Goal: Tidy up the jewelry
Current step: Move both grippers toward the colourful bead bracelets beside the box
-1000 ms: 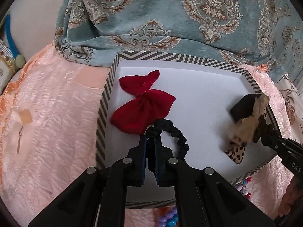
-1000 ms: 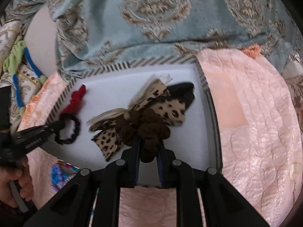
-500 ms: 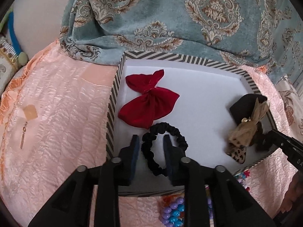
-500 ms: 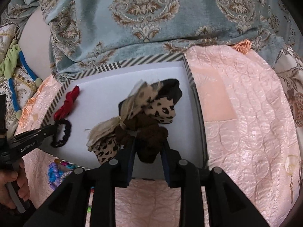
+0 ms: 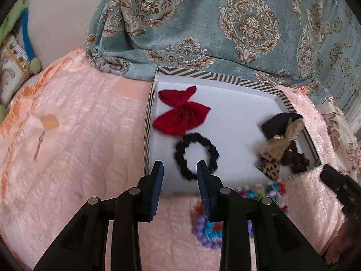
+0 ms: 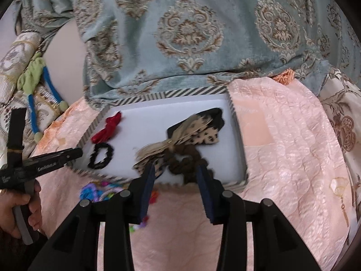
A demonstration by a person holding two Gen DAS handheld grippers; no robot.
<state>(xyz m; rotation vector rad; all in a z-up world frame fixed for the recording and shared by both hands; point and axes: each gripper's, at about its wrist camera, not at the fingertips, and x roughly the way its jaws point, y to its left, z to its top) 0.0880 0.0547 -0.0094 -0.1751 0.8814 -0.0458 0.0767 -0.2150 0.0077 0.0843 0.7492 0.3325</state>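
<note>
Black scrunchie (image 5: 196, 155) lies flat beside red bow (image 5: 181, 116); leopard-print bow scrunchie (image 5: 279, 149) near tray's right wall

Peach quilted bedspread (image 5: 79, 146) carries a striped-rim tray (image 5: 147, 122), colourful beads (image 5: 208, 232) by its near edge, and what appears to be an earring (image 6: 338, 187) apart.

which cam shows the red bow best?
Left wrist: the red bow lies flat and fully visible, both lobes and knot clear. Right wrist shows it small and foreshortened at the striped box's left edge.

Both wrist views over striped tray (image 5: 147, 122)
</note>
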